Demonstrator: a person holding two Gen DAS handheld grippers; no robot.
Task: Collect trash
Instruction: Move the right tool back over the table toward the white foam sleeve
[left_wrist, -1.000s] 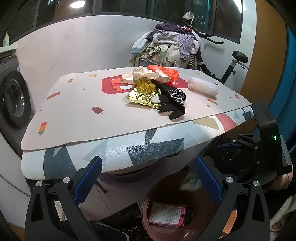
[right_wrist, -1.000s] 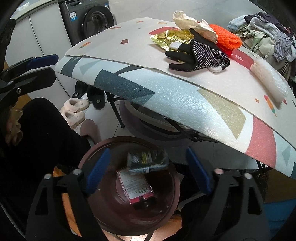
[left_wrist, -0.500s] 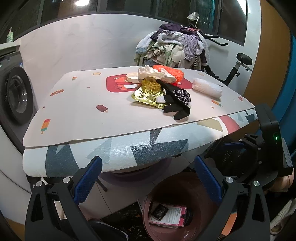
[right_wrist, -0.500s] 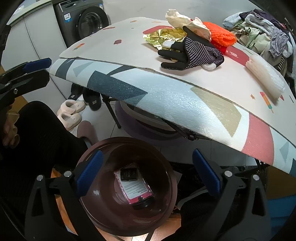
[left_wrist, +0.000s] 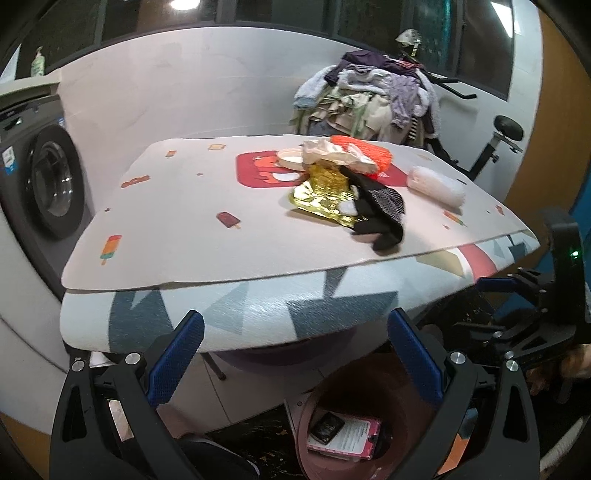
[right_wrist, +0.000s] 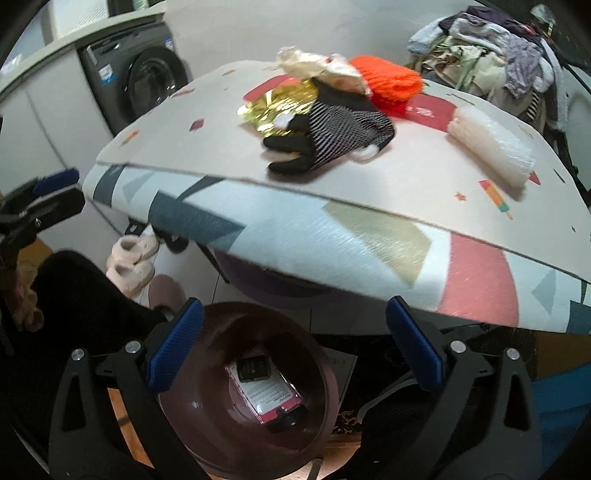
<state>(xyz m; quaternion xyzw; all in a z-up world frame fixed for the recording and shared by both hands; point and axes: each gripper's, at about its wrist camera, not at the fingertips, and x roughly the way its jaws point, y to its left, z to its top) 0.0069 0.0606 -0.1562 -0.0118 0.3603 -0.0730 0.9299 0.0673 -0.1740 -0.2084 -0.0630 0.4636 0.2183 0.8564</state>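
A brown trash bin (right_wrist: 255, 413) stands on the floor under the table edge; it holds a pink package (right_wrist: 271, 397) and a small dark wrapper (right_wrist: 253, 368). The bin also shows in the left wrist view (left_wrist: 325, 406). On the table (left_wrist: 184, 221) lie a gold foil wrapper (left_wrist: 321, 192), crumpled beige paper (left_wrist: 325, 151), a black glove (left_wrist: 380, 210), an orange knit piece (left_wrist: 365, 153) and a bubble-wrap roll (left_wrist: 436, 184). My right gripper (right_wrist: 293, 349) is open and empty above the bin. My left gripper (left_wrist: 295, 360) is open and empty below the table edge.
A washing machine (left_wrist: 48, 184) stands at the left. A heap of clothes (left_wrist: 369, 96) sits on an exercise bike behind the table. Slippers (right_wrist: 133, 262) lie on the floor under the table. The person's dark leg (right_wrist: 74, 314) is left of the bin.
The small dark wrapper dropped from between my right gripper's fingers into the bin and lies on the pink package. Both grippers have risen slightly; the right one opened wider.
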